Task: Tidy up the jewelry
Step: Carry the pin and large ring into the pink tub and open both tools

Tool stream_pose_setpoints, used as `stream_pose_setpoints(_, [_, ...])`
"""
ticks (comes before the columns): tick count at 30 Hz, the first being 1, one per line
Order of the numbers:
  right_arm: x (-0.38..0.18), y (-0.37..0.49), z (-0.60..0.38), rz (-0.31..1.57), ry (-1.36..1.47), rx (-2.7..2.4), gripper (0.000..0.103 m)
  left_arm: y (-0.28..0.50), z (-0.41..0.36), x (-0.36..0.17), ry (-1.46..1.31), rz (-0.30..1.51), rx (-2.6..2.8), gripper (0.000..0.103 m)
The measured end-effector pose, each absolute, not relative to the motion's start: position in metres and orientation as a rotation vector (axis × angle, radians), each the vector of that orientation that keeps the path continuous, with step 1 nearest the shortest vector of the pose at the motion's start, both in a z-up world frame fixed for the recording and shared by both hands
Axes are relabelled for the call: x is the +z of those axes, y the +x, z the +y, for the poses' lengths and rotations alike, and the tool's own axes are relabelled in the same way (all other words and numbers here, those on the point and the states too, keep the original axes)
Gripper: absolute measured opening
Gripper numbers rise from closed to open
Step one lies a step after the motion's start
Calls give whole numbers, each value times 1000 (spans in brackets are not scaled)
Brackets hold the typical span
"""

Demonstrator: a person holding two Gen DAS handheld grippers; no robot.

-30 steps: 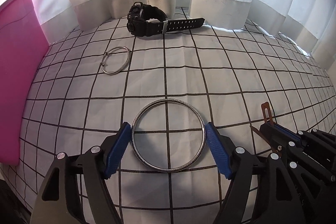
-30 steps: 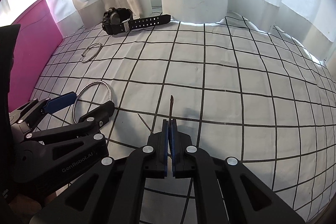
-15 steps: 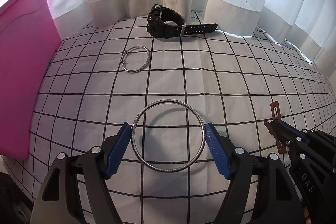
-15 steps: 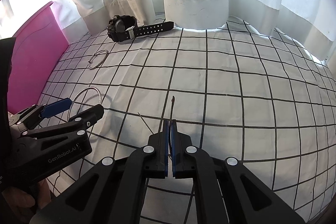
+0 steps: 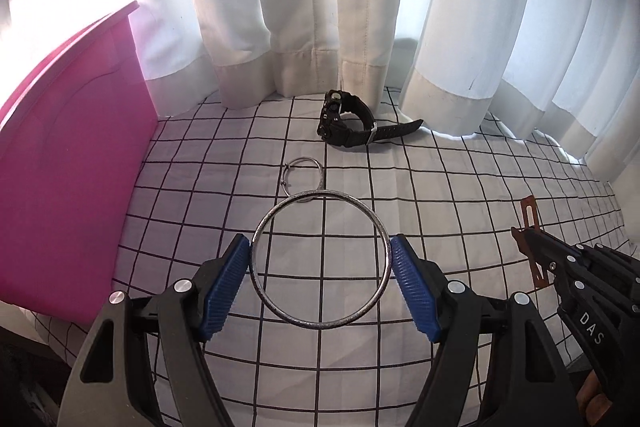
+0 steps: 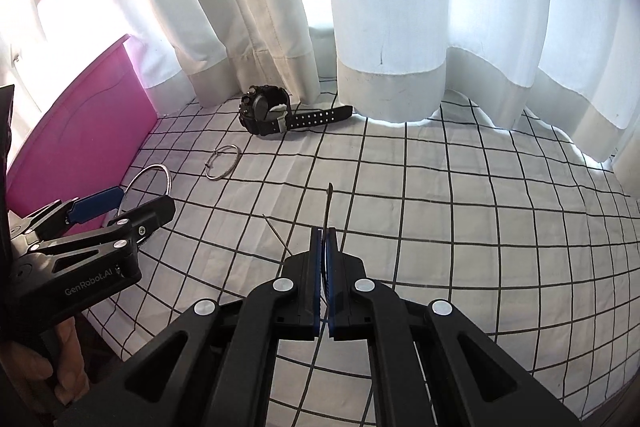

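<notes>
My left gripper (image 5: 320, 255) is shut on a large silver bangle (image 5: 320, 326). Its blue pads (image 5: 228, 279) press the ring's left and right sides and hold it flat above the checked cloth (image 5: 440, 187). From the right wrist view the same gripper (image 6: 132, 203) and bangle (image 6: 149, 169) show at the left. My right gripper (image 6: 324, 233) is shut on a thin brown strip (image 6: 329, 203) that sticks up past its tips. It also appears at the right edge of the left wrist view, gripper (image 5: 528, 239) and strip (image 5: 529, 211).
A smaller silver bangle (image 5: 302, 174) lies on the cloth beyond the held one. A black wristwatch (image 5: 348, 127) lies farther back by the white curtains (image 5: 360, 7). A pink box (image 5: 68, 167) stands along the left side. A hand (image 6: 60, 367) shows at lower left.
Both grippers have risen above the cloth with their loads. The large bangle has left the cloth and now overlaps the smaller one in the left wrist view. More curtain shows.
</notes>
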State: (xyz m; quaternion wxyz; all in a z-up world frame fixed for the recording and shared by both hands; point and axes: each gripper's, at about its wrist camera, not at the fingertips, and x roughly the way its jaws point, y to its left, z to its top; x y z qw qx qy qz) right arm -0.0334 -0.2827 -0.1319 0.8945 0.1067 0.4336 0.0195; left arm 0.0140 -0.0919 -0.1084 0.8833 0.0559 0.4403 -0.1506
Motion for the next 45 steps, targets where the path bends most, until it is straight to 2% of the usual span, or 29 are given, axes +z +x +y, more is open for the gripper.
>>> stream_pose_setpoints(12, [-43, 0, -245, 747, 158, 137, 2, 28, -44, -17, 42, 758, -242, 70])
stream_pose_setpoints(23, [31, 54, -152, 611, 90, 349, 2, 47, 63, 52, -36, 634, -38, 70])
stream_pose_setpoints(33, [50, 96, -39, 619, 42, 553, 2, 57, 163, 39, -90, 681, 176, 70])
stream_pose_setpoints(45, [20, 133, 54, 752, -72, 652, 2, 63, 215, -6, -179, 802, 269, 70])
